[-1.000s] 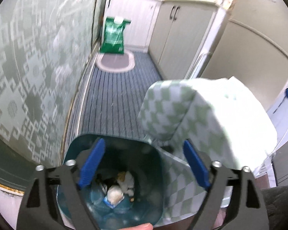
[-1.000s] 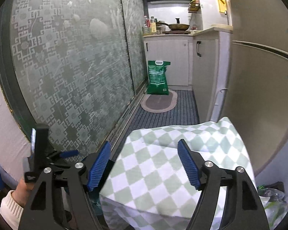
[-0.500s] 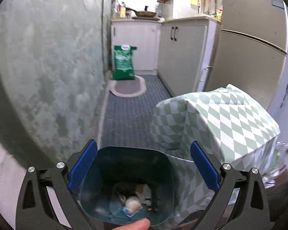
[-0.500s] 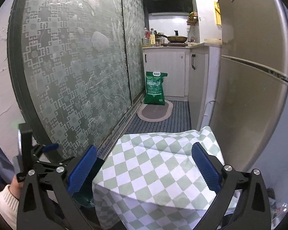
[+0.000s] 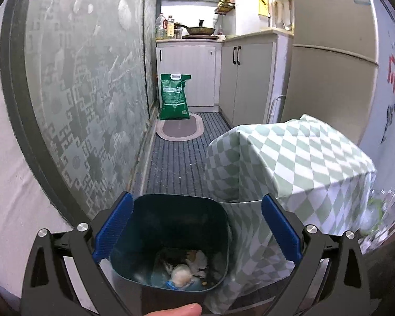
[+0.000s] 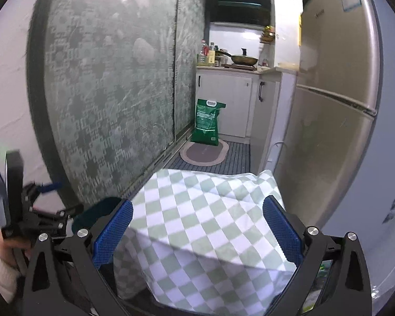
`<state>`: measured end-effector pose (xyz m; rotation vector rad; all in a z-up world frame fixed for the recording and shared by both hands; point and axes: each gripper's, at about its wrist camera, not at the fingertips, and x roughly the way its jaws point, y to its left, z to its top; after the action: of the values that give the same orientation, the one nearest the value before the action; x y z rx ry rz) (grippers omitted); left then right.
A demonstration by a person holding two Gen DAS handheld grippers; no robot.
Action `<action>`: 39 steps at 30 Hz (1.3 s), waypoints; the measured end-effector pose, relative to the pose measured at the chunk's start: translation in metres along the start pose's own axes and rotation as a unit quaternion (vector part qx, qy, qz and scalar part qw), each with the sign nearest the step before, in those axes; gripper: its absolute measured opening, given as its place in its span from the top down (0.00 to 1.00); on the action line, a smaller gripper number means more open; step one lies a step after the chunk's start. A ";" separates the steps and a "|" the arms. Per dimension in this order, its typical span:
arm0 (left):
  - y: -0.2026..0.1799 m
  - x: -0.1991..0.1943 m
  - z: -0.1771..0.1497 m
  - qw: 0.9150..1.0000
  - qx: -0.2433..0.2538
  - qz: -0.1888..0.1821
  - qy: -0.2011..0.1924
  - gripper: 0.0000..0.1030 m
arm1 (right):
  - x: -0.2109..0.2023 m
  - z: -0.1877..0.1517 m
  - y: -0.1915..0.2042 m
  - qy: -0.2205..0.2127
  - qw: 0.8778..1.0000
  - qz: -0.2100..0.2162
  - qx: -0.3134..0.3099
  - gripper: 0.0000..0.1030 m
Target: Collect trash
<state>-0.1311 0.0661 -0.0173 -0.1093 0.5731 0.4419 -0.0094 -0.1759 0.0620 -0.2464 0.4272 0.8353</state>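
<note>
teal plastic, square-mouthed with rounded corners: the bin (image 5: 171, 239) stands on the floor just beside the table (image 5: 297, 158), touching the hanging edge of its green-and-white checked cloth (image 6: 205, 223). at the bottom of the bin lies the trash (image 5: 183, 271): a pale roundish lump, some white crumpled scraps, a blue bit beneath them and a few small orange crumbs. the pile is blurred, so what each piece is cannot be told.

left gripper (image 5: 197, 229) hangs over the bin's mouth with its blue-padded jaws spread wide and nothing between them; one pad sits over the bin's left rim, the other over the cloth. a fingertip (image 5: 176, 310) shows at the lower edge of that view.

right gripper (image 6: 197, 231) is above the table, jaws likewise wide apart and holding nothing, the cloth showing between them. in the right view the bin is only a dark teal rim at the table's left corner.

farther down the narrow kitchen a green sack (image 5: 173, 97) stands upright at the back edge of an oval mat (image 5: 180, 130), against the white cabinets (image 5: 187, 76).
</note>
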 end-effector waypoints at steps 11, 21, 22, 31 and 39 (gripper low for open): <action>0.008 -0.011 0.001 1.000 -0.016 0.008 -0.009 0.03 | -0.015 -0.005 -0.002 -0.007 0.999 0.021 0.032 0.03; 0.007 -0.011 0.001 1.000 -0.010 -0.007 -0.011 0.03 | -0.003 -0.009 0.006 0.013 0.999 0.020 0.026 0.03; 0.007 -0.011 0.001 1.000 -0.011 -0.008 -0.011 0.03 | -0.002 -0.008 0.007 0.012 0.999 0.020 0.026 0.03; 0.009 -0.012 0.002 1.000 -0.015 -0.012 -0.012 0.03 | -0.002 -0.008 0.008 0.011 0.999 0.021 0.025 0.03; 0.011 -0.012 0.002 1.000 -0.019 -0.010 -0.013 0.03 | -0.002 -0.008 0.008 0.011 0.999 0.020 0.025 0.03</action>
<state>-0.1438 0.0723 -0.0087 -0.1447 0.5389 0.4346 -0.0187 -0.1746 0.0556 -0.2012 0.4733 0.8610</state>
